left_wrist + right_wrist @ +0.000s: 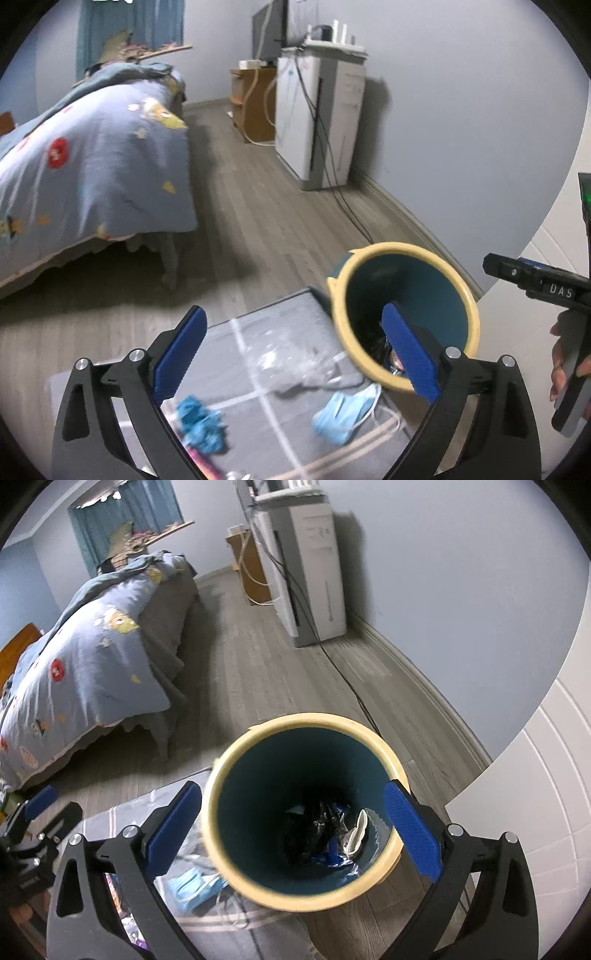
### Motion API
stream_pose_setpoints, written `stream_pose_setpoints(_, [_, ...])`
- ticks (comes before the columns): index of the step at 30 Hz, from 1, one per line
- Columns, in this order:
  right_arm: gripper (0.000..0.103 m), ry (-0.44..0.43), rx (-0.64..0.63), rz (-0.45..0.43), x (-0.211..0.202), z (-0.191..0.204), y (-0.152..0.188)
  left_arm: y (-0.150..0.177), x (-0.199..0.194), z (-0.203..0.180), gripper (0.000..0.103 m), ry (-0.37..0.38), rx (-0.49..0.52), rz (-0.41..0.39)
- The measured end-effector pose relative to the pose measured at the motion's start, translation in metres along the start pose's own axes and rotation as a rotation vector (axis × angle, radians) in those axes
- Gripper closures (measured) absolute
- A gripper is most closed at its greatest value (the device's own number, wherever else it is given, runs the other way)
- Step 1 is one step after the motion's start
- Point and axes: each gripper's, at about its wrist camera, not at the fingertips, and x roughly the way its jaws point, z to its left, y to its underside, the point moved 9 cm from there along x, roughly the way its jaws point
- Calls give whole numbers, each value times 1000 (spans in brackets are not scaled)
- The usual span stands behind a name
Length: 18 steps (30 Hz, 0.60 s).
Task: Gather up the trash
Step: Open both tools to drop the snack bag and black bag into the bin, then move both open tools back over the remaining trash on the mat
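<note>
Bin (306,812): one, round, teal inside with cream rim, standing upright on the floor, long axis vertical, mouth up. In the right wrist view it sits directly between and below the right gripper (291,823) jaws. Bottom holds a black crumpled wrapper (314,830), a white folded piece (357,830) and blue scraps; exact count not readable.

Right jaws: spread wide, nothing between the pads, nothing held.

Left gripper (295,350): jaws likewise spread wide and empty. The bin's rim (406,251) lies behind the right-hand pad in this view, so the bin is off to that side.

Remaining trash, below the left jaws on a grey mat (280,317) with pale stripes: one light-blue face mask (343,415) near the bin's base, one crumpled blue piece (199,421) toward the left-hand pad, one clear plastic film (291,362) between them. A pink item at the lower edge is too cut off to identify.

Room: grey wood-plank floor (258,206), pale walls. One bed (92,158) with blue patterned quilt ahead and left of the jaws; one white appliance (317,122) with cables against the wall ahead; one wooden cabinet (255,99) past it.
</note>
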Motion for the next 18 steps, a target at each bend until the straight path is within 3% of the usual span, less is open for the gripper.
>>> stream_pose_setpoints(7, [6,-60,-15,-23,-32,42,13,21,-56,49,8,-66,-36,-27])
stream_pose_setpoints(12, [6,-50,-93,-2,-40,72,35,40,-88,90,8,-115,-117,-38])
stream_pose_setpoints(18, [6,-57,-155,6,-49,101,55,65,-117,130,8,-197,-145,-35])
